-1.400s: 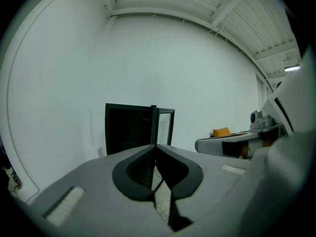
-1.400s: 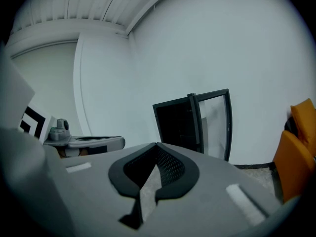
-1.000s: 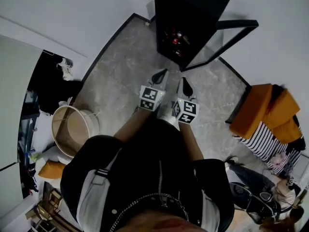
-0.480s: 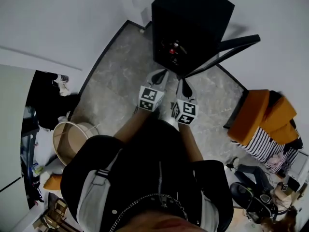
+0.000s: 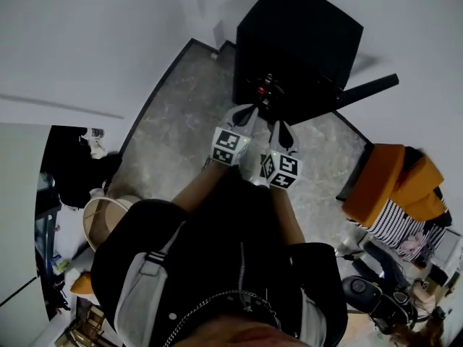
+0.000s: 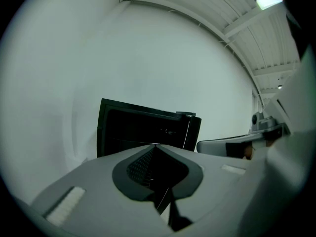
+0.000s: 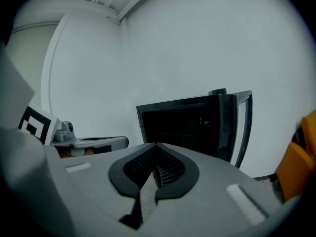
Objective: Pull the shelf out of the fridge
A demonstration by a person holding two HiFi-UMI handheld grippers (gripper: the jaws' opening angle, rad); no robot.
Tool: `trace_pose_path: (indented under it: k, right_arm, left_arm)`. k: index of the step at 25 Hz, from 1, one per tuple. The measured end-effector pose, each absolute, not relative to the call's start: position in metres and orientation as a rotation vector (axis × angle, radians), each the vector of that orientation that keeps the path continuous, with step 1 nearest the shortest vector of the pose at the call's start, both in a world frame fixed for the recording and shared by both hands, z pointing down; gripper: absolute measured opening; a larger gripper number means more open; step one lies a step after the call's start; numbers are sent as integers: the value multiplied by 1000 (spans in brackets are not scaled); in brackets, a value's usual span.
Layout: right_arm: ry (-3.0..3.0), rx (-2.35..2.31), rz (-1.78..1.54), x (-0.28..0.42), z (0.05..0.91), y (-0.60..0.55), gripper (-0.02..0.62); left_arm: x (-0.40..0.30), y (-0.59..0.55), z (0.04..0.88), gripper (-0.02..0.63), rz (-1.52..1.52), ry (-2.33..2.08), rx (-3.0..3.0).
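A: We have nothing in hand. Our left gripper (image 6: 155, 146) and right gripper (image 7: 157, 144) are side by side, each with its jaws pressed together at the tips, and both are aimed at the small black fridge (image 5: 300, 42).

B: Its door (image 5: 365, 89) is swung wide to the right, so the opening faces us. The fridge stands on the grey marbled floor (image 5: 181, 121) against the white wall, just ahead of our tips and not touching them.

A: And the shelf?

B: It's somewhere in that dark interior, and we cannot make it out. We see only a few small red things (image 5: 262, 89) near the front.

A: We'd guess it's a stiff, fairly light rack of wire or glass. If those things sit on it, it could tip or shed them as it slides out.

B: Then we should open both grippers, take its front edge at two points well apart, and draw it out level and slowly.
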State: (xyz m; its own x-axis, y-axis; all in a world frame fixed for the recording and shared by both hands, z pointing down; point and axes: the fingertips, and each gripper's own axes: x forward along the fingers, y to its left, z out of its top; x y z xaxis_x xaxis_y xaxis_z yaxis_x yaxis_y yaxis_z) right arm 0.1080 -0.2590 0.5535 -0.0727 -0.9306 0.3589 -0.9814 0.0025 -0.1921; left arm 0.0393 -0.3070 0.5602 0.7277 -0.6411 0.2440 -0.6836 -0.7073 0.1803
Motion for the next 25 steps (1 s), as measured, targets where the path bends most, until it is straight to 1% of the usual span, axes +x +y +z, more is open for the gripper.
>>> trace_pose_path:
  k: [4, 13, 17, 25]
  right_arm:
    - [-2102, 2059, 591, 104, 555, -272, 2]
    - [-2063, 2051, 581, 104, 557, -285, 2]
    - [-2069, 2030, 582, 106, 559, -290, 2]
    - [-2099, 1993, 569, 115, 555, -311, 2]
  left_arm:
    - [36, -328, 571, 11, 212, -1016, 2636]
    - [39, -365, 570, 11, 41, -985, 2555]
    - [36, -389, 571, 11, -172, -929, 2374]
    - [37, -431, 568, 11, -500, -865, 2105]
